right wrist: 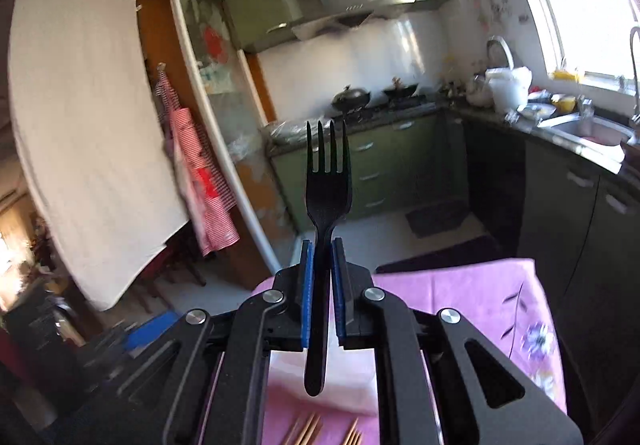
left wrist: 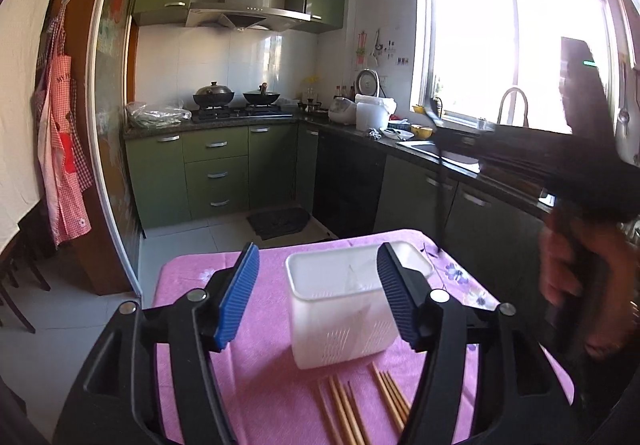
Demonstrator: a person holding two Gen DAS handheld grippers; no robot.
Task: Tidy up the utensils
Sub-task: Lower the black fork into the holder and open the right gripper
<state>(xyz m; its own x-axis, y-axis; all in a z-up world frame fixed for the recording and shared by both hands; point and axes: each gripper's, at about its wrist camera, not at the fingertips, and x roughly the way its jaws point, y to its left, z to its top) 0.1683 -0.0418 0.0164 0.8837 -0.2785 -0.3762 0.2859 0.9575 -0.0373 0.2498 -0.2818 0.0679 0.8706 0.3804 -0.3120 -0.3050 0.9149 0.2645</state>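
- The left gripper point(left wrist: 318, 295), black with ribbed blue pads, is seen released: its jaws stand apart with nothing pressed between them.
- A white plastic utensil basket point(left wrist: 340, 309) with a slotted lower wall is framed between those jaws on the left wrist view; it stands upright on the table, and its far right part is hidden behind the right-hand pad.
- The table is covered by a pink tablecloth with a purple flower print point(left wrist: 256, 377).
- Several light wooden chopsticks point(left wrist: 360, 405) are laid on the cloth just in front of the basket, in two loose groups, apart from the basket wall.
- The right gripper point(right wrist: 320, 293) is seen clenched on a black plastic fork point(right wrist: 327, 189); the handle is pinched between the blue pads, the tines are pointed up and the handle end hangs below the pads.
- In the left wrist view the right gripper is shown only as a dark blur at the right edge, gripped by a person's hand point(left wrist: 568, 265), raised above the table.
- Green kitchen cabinets point(left wrist: 216, 173) are visible behind the table.
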